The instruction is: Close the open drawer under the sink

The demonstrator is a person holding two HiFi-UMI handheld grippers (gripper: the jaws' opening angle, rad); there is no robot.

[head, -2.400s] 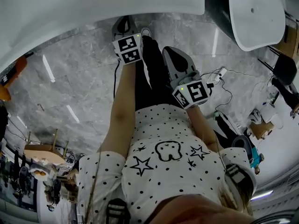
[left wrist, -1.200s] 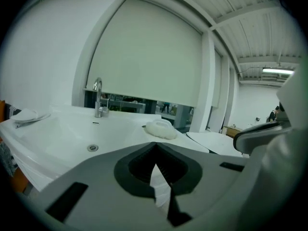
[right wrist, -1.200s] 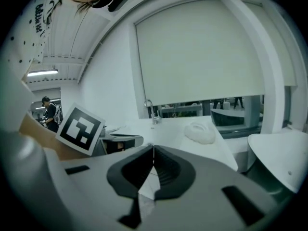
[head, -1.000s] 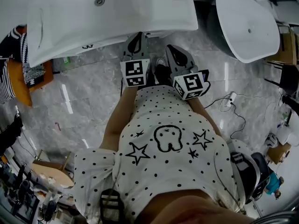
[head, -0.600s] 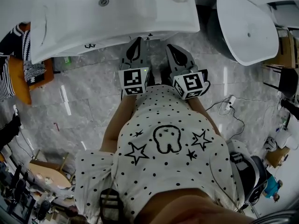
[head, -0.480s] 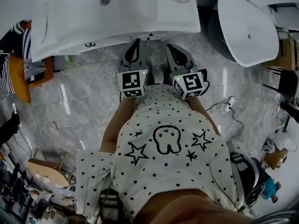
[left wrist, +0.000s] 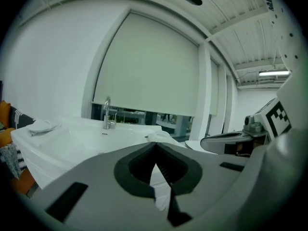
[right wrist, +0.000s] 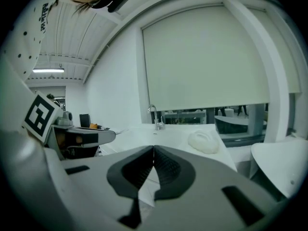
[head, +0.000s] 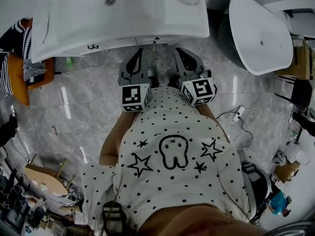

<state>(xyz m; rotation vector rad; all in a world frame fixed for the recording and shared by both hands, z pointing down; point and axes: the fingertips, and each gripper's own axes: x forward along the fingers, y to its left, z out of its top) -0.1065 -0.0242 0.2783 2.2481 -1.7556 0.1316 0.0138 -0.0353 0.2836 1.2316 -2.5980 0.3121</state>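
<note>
- Person stood at the white sink [head: 123, 14], both claws held up in front of the chest, pointing toward it and apart from it.
- Left claw [head: 140, 52]: jaws fully together, nothing between them. In its own view [left wrist: 155, 148] only the pale sink top showed through the slit below the pads.
- Right claw [head: 179, 53]: likewise closed and empty [right wrist: 153, 150]. It sat just beside the left one, at about the same level.
- Faucet [left wrist: 107, 112] stood at the far rim, and a white lump [right wrist: 204, 141] lay on the sink top to its right.
- Drawer [head: 123, 43]: the head view showed only a narrow white band under the sink's near edge, above the grey marble floor [head: 88, 97]. I took that band for the drawer front. Whether it stood out or flush could not be told from so steep an angle.
- Handling, judged: a rigid front on runners, likely light to move and sliding straight. The glossy white face is probably slippery, so gripping would gain nothing.
- Contact point, judged: press flat on the front near its middle with closed tips, or one claw toward each end so the box does not rack. Push level and steadily, since a slam could jolt the lump on top.
</note>
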